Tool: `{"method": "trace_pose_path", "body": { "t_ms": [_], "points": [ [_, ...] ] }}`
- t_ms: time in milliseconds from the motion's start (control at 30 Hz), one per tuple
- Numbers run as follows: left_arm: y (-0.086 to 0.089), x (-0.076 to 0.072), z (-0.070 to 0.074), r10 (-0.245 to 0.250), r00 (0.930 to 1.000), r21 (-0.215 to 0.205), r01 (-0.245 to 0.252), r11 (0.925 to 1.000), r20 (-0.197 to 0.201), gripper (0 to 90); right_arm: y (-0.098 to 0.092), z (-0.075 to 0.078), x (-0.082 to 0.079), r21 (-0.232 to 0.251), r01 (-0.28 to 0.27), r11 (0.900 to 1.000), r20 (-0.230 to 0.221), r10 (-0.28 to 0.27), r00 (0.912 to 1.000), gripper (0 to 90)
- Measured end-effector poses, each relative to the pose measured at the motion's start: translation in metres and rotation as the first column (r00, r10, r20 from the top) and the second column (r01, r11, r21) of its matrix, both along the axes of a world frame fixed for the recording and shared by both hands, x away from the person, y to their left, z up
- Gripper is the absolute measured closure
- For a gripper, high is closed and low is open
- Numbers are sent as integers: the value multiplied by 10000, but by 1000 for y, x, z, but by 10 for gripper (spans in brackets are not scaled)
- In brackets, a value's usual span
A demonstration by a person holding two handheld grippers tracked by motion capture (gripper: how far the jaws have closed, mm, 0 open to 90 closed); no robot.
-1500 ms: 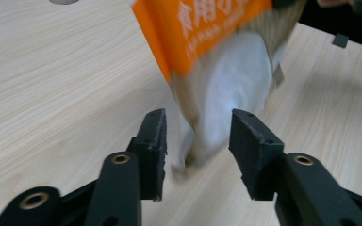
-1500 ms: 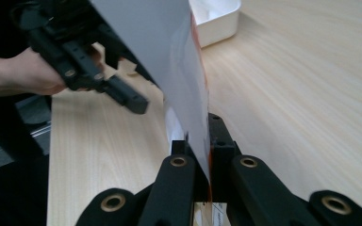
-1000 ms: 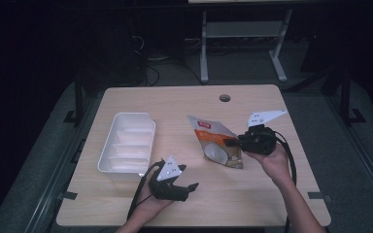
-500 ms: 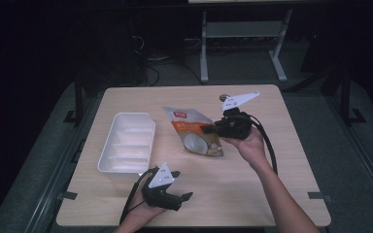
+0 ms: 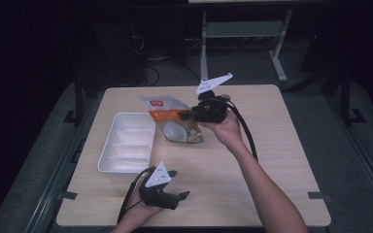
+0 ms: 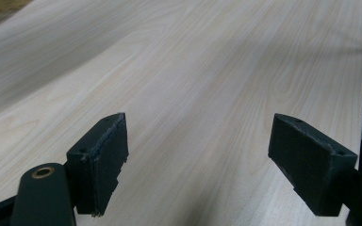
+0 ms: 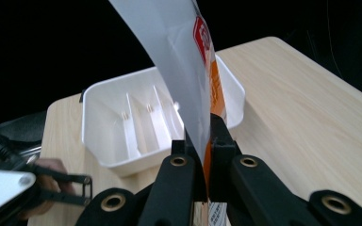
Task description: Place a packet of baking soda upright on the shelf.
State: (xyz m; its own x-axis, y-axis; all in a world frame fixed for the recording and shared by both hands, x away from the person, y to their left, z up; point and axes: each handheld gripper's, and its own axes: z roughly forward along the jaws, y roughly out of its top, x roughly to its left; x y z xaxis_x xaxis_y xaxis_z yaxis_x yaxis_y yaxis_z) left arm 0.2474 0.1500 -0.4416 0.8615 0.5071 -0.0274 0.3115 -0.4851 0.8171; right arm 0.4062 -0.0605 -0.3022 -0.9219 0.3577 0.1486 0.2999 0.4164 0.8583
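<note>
Gripping snack pouch, right claw, contents perhaps nuts

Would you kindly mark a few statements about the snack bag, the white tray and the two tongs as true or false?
1. The right tongs are clamped on the snack bag. True.
2. The snack bag lies inside the white tray. False: it is held up beside the tray, above the table.
3. The left tongs are open with nothing between them. True.
4. The white tray is full of food. False: its compartments are empty.
5. The left tongs grip the tray's rim. False: they sit over bare table near the front edge, apart from the tray.
</note>
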Motion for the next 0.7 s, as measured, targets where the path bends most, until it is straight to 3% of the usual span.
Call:
{"method": "trace_pose_path", "body": {
  "t_ms": [700],
  "points": [
    [5, 3, -1, 19, 10000, -110, -18, 9999, 14, 201, 64, 7, 26, 80, -525, 9986, 114, 524, 9986, 898]
  ]
}}
